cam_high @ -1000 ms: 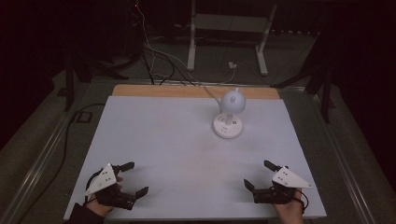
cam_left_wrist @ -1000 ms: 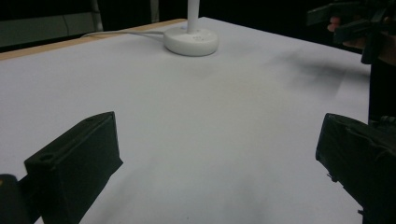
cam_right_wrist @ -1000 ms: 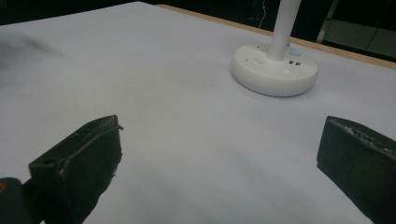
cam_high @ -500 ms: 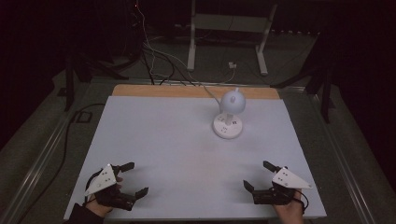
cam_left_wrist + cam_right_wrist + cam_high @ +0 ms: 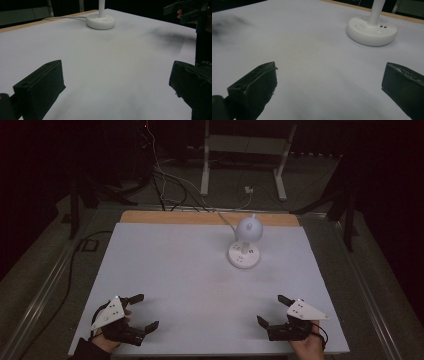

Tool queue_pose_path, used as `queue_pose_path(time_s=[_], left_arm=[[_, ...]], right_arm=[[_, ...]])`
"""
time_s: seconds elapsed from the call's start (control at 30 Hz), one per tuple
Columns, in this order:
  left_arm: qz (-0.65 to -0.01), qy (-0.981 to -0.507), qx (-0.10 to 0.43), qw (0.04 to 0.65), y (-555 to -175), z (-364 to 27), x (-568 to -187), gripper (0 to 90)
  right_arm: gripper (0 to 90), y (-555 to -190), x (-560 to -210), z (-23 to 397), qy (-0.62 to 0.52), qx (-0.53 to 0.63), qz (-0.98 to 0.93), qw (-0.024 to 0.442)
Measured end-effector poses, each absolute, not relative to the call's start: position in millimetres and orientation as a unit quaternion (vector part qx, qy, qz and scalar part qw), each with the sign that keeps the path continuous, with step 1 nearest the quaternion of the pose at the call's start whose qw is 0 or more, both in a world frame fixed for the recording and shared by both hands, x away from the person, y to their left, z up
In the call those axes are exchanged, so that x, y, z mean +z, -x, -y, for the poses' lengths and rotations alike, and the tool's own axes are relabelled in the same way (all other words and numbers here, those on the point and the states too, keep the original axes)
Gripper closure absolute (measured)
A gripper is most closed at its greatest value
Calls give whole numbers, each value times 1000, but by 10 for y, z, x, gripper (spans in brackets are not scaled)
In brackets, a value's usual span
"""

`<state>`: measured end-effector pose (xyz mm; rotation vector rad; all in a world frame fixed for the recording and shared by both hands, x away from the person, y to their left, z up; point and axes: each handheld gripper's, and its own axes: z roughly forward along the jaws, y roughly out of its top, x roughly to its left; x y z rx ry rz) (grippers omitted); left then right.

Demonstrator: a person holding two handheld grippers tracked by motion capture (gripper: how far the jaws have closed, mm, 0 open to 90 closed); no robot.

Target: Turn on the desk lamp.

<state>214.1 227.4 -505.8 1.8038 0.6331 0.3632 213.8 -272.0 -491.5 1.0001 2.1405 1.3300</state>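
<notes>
The room around you is dark, with cables and a metal stand behind the pale counter [image 5: 165, 270], which is bare apart from one thing. The white desk lamp [image 5: 244, 247] stands upright toward the far right, its cord trailing off the back edge. Your left gripper [image 5: 141, 311] and right gripper [image 5: 270, 310] sit near the front corners, jaws spread apart and holding nothing. The right is closer: approach low, aim for the thin stem above the round base, and close gently so the lamp stays upright.
</notes>
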Motion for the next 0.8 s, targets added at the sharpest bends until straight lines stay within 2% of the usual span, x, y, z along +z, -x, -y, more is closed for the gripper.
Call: queue_pose_path(time_s=[0.4,0.8], left_arm=[[-267,-770,154,559,-2139,-2270,-5063,3],[-267,-768,155,561,-2139,-2272,-5063,3]], right_arm=[[0,-2132,-4790,2641,-362,484,-773,192],[0,-2233,-4594,2627,-360,494,-767,195]])
